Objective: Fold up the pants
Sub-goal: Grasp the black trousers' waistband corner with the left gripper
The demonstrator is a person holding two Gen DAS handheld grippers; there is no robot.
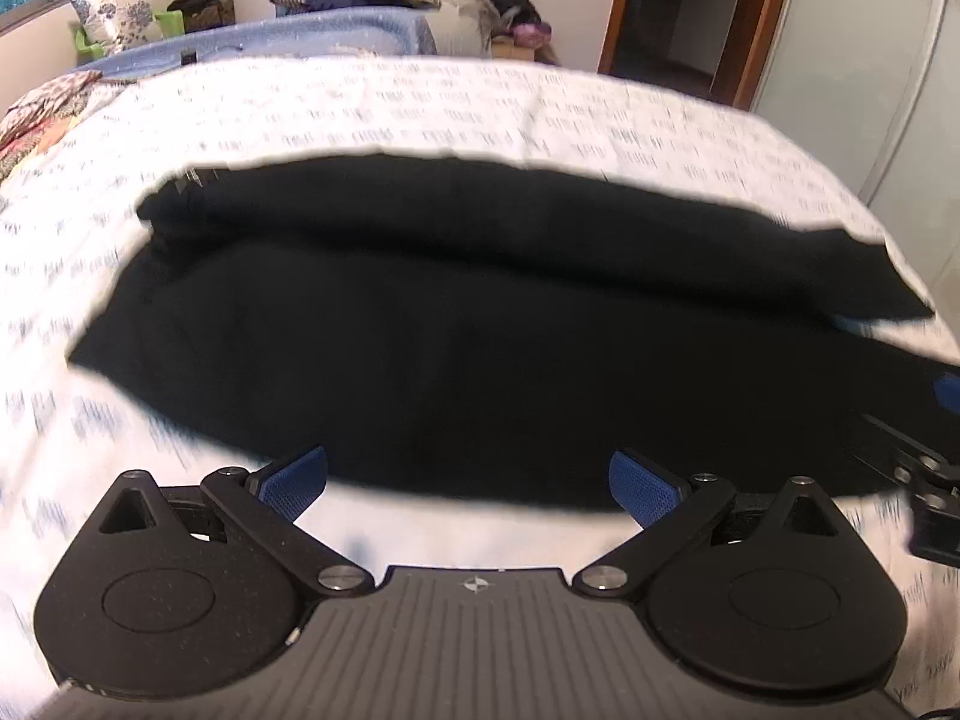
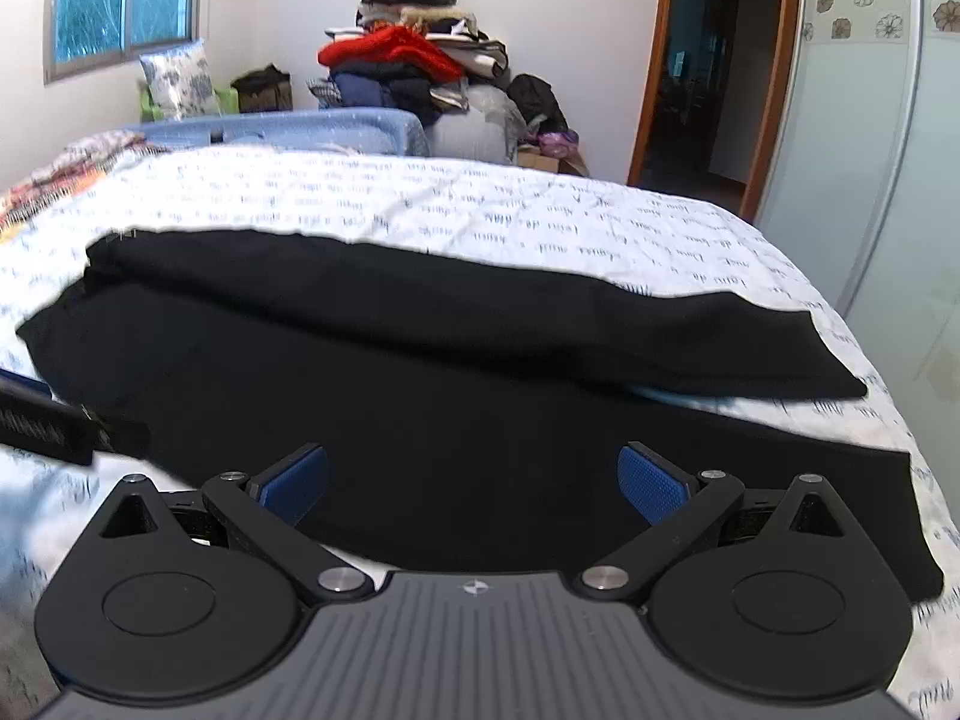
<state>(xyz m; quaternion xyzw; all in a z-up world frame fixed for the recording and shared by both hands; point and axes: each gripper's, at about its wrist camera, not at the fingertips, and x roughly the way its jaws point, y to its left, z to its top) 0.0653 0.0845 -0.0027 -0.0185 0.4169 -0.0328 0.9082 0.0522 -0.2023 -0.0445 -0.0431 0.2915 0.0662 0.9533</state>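
left wrist view: the black pants [image 1: 456,324] lie spread across the bed [image 1: 420,102], the two legs running to the right, the far leg lapping onto the near one.
right wrist view: same pants [image 2: 456,384], waist end at the left, two hems at the right near the bed's edge.
left hand-held gripper [image 1: 468,480]: fingers spread wide, holding nothing, hovering at the near edge of the cloth.
right hand-held gripper [image 2: 474,483]: fingers spread wide too, empty, over the near leg.
handling: judged soft, limp and light; cloth should drape and sag, not slip much on the blue pads [image 2: 651,483]; nothing fragile.
where to hold: likely a pinch at the near edge, one hand-held gripper toward the waist, the other toward the near hem [image 2: 912,516], through both layers if possible.
around: pile of clothes [image 2: 414,66] beyond the bed, flowered pillow [image 2: 180,78], window [image 2: 123,0], doorway [image 2: 702,72].
in the way: nothing lies on the pants; the patterned cloth [image 1: 42,114] at the far left sits well apart.
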